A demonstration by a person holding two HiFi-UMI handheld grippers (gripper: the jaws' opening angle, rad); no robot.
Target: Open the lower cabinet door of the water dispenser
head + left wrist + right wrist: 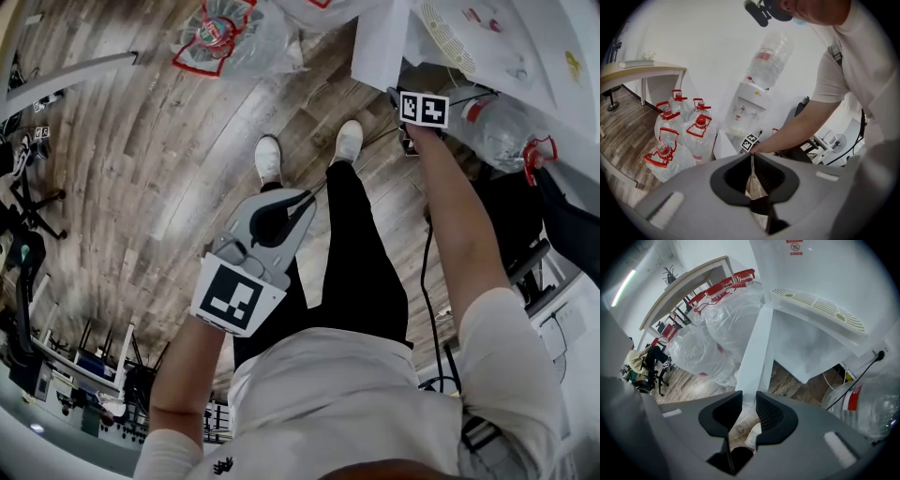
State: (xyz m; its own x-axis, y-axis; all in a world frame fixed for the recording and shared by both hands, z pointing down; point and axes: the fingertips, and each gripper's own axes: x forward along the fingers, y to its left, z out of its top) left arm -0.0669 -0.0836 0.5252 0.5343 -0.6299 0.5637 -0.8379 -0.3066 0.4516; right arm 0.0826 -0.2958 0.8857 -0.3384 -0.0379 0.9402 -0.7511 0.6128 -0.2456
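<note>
The white water dispenser carries an upturned bottle. Its lower cabinet door stands swung out, and the white cabinet inside shows beneath the drip grille. My right gripper is at the door's free edge, jaws a narrow gap apart with that edge running into the gap. In the head view the door sits just left of the right gripper. My left gripper hangs back near my legs, jaws pressed together on nothing.
Several big water jugs with red handles crowd the floor left of the dispenser. Another jug and a black cable lie to its right. A desk stands at the far left. My shoes are close to the door.
</note>
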